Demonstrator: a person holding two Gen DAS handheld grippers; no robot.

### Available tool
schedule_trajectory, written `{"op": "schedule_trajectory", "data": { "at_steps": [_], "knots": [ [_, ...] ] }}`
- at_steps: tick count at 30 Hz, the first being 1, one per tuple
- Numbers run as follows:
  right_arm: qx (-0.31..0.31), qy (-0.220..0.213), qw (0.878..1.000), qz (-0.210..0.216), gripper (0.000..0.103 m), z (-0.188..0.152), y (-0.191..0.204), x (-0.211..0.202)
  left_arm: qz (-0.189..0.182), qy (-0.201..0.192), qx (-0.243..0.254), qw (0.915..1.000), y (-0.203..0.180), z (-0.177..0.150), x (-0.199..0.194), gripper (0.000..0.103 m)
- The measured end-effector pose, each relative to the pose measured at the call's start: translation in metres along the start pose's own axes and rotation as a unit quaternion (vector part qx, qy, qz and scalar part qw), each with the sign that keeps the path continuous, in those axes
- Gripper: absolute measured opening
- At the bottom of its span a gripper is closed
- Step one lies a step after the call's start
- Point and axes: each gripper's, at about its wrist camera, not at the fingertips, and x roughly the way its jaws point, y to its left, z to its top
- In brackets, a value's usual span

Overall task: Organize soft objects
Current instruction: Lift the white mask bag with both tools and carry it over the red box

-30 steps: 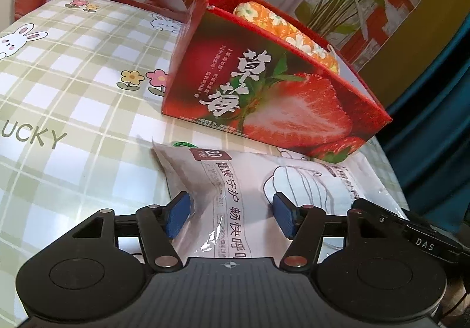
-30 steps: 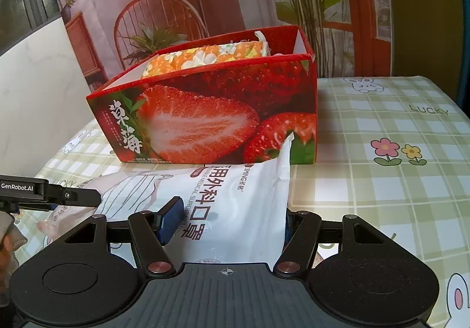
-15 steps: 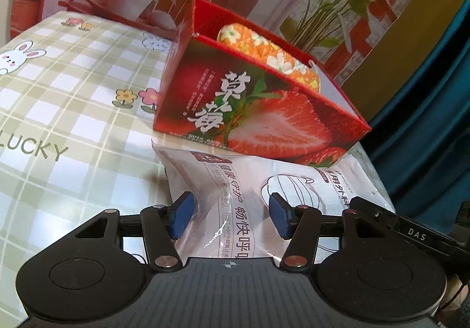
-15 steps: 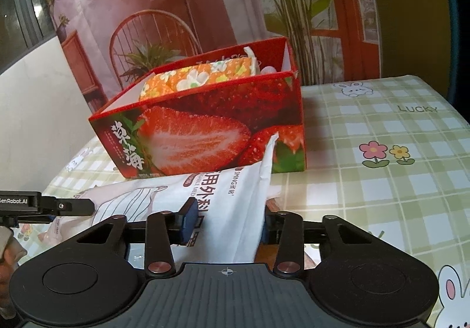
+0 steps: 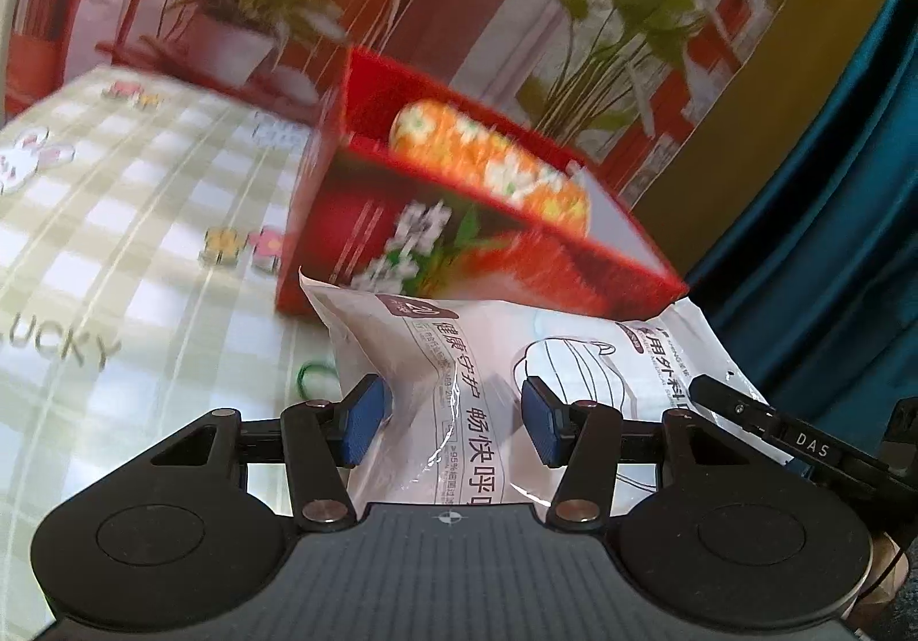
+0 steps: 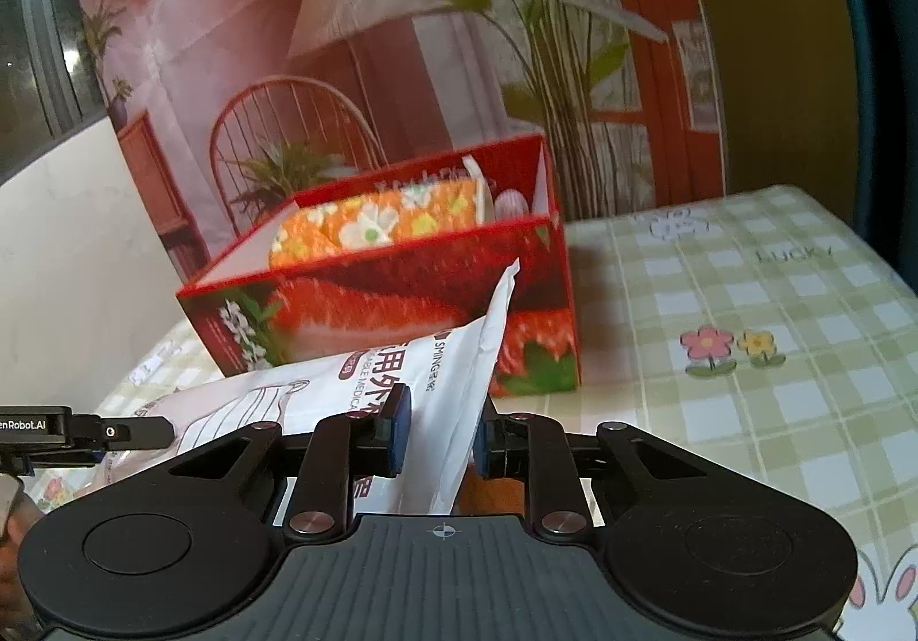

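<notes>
A white plastic pack of face masks with Chinese print hangs lifted in front of a red strawberry box. My left gripper is shut on the pack's left end. My right gripper is shut on its right end, which bunches up between the blue pads. The red box holds an orange flowered soft item and something white beside it. The other gripper's tip shows at the edge of each view.
A green and white checked cloth with flowers, rabbits and "LUCKY" print covers the table. A green rubber band lies on the cloth left of the pack. A printed backdrop stands behind the box; a blue curtain hangs at the right.
Both grippers have closed on the mask pack and raised it off the cloth, towards the red box. The right jaws narrowed most. The left view is blurred from motion.
</notes>
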Motion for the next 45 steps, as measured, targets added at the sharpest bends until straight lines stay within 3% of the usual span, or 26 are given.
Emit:
{"op": "schedule_trajectory", "data": {
  "at_steps": [8, 20, 33, 45],
  "knots": [
    [-0.02, -0.04, 0.999, 0.009, 0.02, 0.037, 0.005, -0.003, 0.004, -0.042, 0.062, 0.9972, -0.025, 0.047, -0.006, 0.055],
    [-0.026, -0.059, 0.998, -0.007, 0.02, 0.092, -0.001, 0.028, 0.018, -0.046, 0.11, 0.9928, -0.048, 0.108, 0.028, 0.055],
    [-0.053, -0.025, 0.998, -0.033, 0.019, 0.117, -0.01, 0.095, 0.046, -0.015, 0.141, 0.9888, -0.037, 0.14, 0.09, 0.054],
    [-0.107, 0.047, 0.991, -0.073, 0.019, 0.128, -0.01, 0.164, 0.078, 0.006, 0.176, 0.9812, -0.019, 0.147, 0.131, 0.054]
  ]
}}
